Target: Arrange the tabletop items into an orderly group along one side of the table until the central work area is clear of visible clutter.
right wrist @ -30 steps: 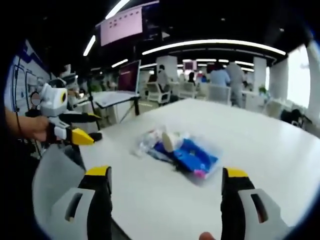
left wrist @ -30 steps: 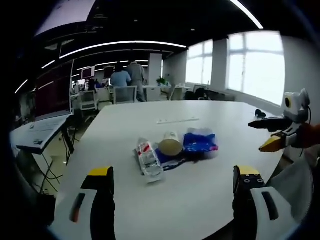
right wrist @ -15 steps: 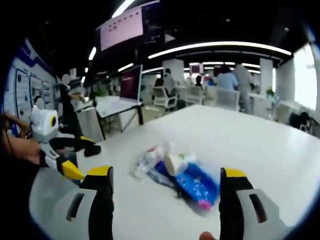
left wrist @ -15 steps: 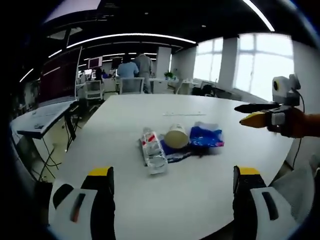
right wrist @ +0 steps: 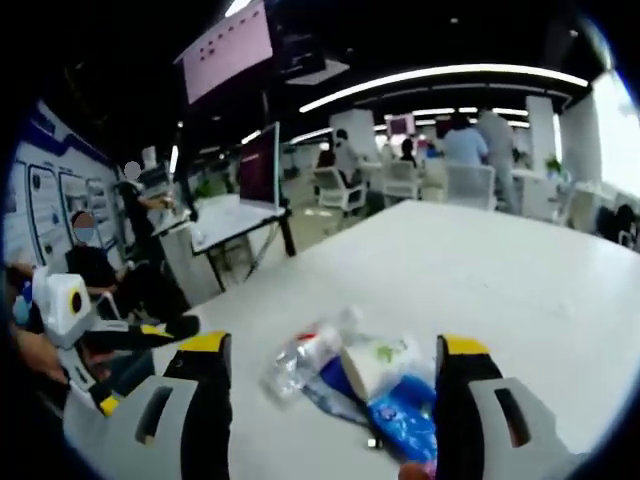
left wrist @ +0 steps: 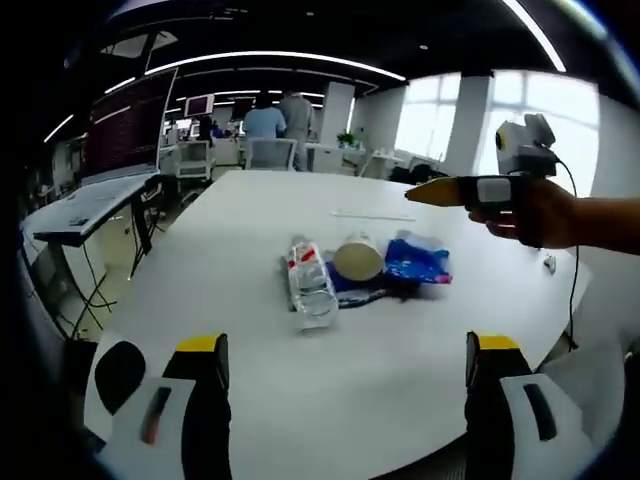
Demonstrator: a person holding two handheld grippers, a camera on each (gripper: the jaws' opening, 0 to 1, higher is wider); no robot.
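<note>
A small pile lies mid-table: a crushed clear bottle (left wrist: 310,287) with a red label, a paper cup (left wrist: 358,260) on its side, and a blue packet (left wrist: 418,262). My left gripper (left wrist: 347,346) is open, short of the pile, nothing between its jaws. From the right a hand holds my right gripper (left wrist: 440,190) above the table, behind the packet. In the right gripper view the bottle (right wrist: 300,360), cup (right wrist: 378,362) and packet (right wrist: 410,420) sit just past my open right gripper (right wrist: 332,345). The left gripper (right wrist: 150,360) shows at the left, off the table edge.
A thin white strip (left wrist: 365,214) lies farther along the white table (left wrist: 230,230). A side desk (left wrist: 75,210) with a monitor stands to the left. Office chairs (left wrist: 270,153) and standing people are beyond the far end. A seated person (right wrist: 95,265) is near the desk (right wrist: 235,215).
Both cameras have shifted closer to the pile. In the left gripper view the right gripper has risen and come inward over the table. The pile itself has not moved.
</note>
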